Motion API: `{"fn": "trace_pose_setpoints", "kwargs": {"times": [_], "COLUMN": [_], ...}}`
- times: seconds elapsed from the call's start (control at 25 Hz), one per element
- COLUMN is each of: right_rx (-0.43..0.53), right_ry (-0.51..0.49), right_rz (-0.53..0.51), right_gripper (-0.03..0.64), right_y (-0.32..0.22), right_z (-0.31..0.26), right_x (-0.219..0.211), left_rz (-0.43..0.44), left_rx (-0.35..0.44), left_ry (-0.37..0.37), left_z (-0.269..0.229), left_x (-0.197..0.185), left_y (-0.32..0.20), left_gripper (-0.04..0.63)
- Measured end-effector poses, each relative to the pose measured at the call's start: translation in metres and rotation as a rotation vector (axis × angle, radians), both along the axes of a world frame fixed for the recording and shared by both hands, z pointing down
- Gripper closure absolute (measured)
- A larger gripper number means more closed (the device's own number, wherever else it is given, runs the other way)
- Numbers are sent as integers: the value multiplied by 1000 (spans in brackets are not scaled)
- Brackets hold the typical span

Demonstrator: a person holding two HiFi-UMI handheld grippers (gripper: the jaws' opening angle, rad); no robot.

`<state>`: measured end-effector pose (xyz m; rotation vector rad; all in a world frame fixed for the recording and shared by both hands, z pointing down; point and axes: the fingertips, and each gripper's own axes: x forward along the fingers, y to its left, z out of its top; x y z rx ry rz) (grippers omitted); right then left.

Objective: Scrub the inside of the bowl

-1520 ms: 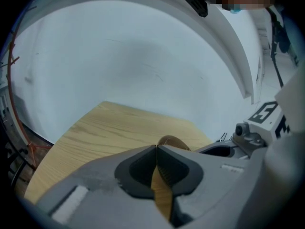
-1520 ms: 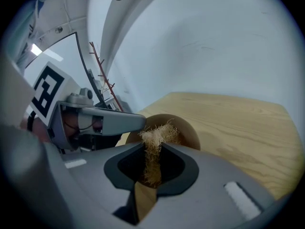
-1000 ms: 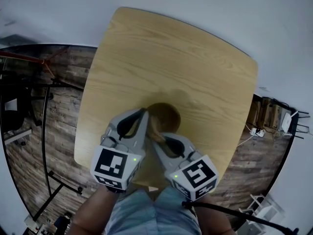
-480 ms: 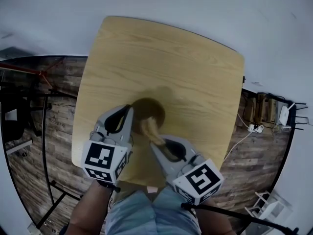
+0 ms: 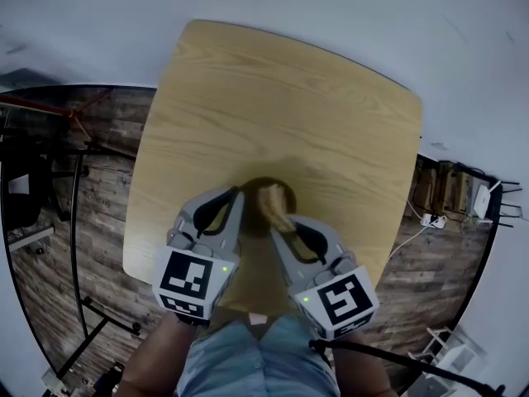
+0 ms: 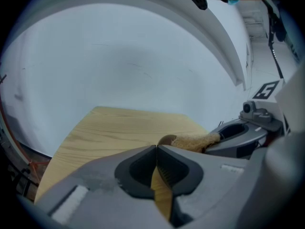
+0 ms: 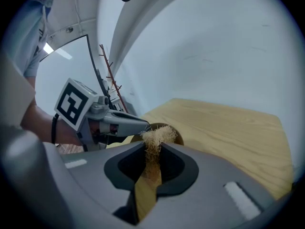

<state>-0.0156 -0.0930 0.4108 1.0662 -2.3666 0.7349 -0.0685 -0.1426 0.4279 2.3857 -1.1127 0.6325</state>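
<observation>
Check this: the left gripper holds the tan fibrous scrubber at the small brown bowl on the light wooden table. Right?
No. The right gripper, not the left, holds the tan fibrous scrubber at the small brown bowl on the light wooden table; see the right gripper view.

Site condition: a light wooden table (image 5: pixel 281 106) with rounded corners is standing close to a plain white wall (image 5: pixel 347 7), which is running behind its far edge. Dark wooden floorboards (image 5: pixel 41 246) are showing beyond its left and right edges. A black metal frame (image 5: pixel 74 230) is standing on the floor off the left edge. A white plug and cable (image 5: pixel 434 222) are lying off the right edge. Lighting is falling evenly and softly.
</observation>
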Motion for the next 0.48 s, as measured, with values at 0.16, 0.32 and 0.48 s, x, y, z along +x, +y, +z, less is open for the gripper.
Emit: {"fn": "trace_pose_setpoints", "kwargs": {"times": [0.16,0.32,0.48], "right_rx": [11,-18,-84], "right_ry": [60,66,31], "right_rz": [-3,6,10], "right_gripper": [560,560,560], "right_y": [-6,-3,9], "right_z": [8,20,31], "right_x": [4,3,-3], "left_rz": [18,2,1], "left_rx": [-3,-5,12], "left_ry": [3,13,9], "left_z": [0,-2,-4], "left_x": [0,-4,-2], "left_y": [4,4,2], "left_gripper": [568,568,568]}}
